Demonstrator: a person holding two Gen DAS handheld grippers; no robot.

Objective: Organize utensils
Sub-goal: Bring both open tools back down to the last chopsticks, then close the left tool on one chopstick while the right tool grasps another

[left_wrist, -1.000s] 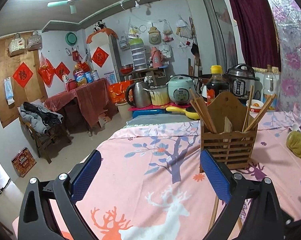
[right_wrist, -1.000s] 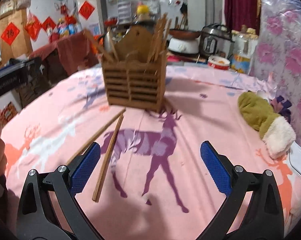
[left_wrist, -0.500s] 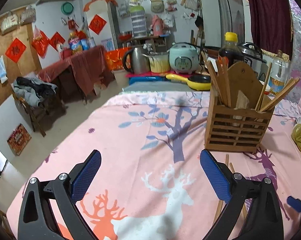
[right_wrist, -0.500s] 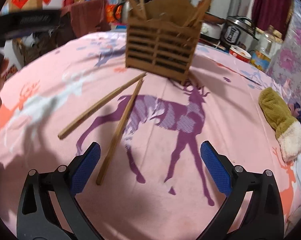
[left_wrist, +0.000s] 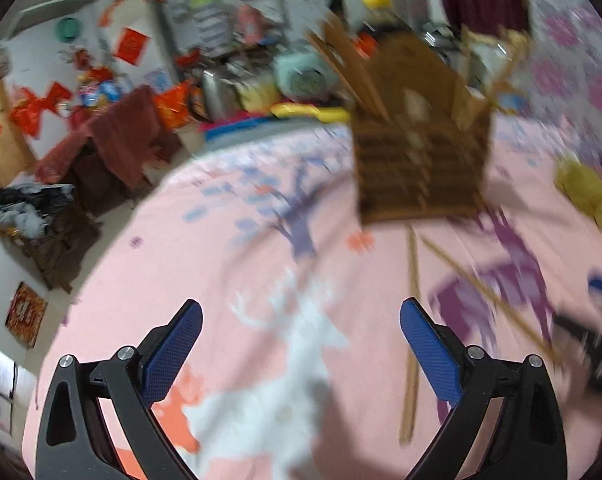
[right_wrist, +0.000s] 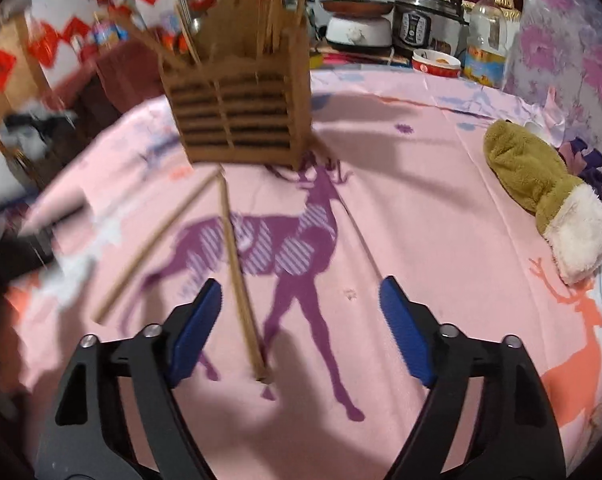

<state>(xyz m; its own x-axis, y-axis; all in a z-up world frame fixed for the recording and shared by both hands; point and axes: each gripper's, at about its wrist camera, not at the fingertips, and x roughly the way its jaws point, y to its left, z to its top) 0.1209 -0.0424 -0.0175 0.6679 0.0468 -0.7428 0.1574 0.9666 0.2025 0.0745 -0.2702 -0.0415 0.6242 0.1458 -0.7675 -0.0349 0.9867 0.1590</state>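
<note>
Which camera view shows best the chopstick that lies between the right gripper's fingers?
The right wrist view: there the chopstick is fairly sharp, seen along its whole length from the wooden holder to between the closing right gripper. The left wrist view is blurred by motion and shows it only as a faint streak.

Right gripper [right_wrist: 301, 322] lower and nearer the table, jaws closing around one chopstick [right_wrist: 237, 276], left gripper [left_wrist: 301, 350] tipped down too.
</note>
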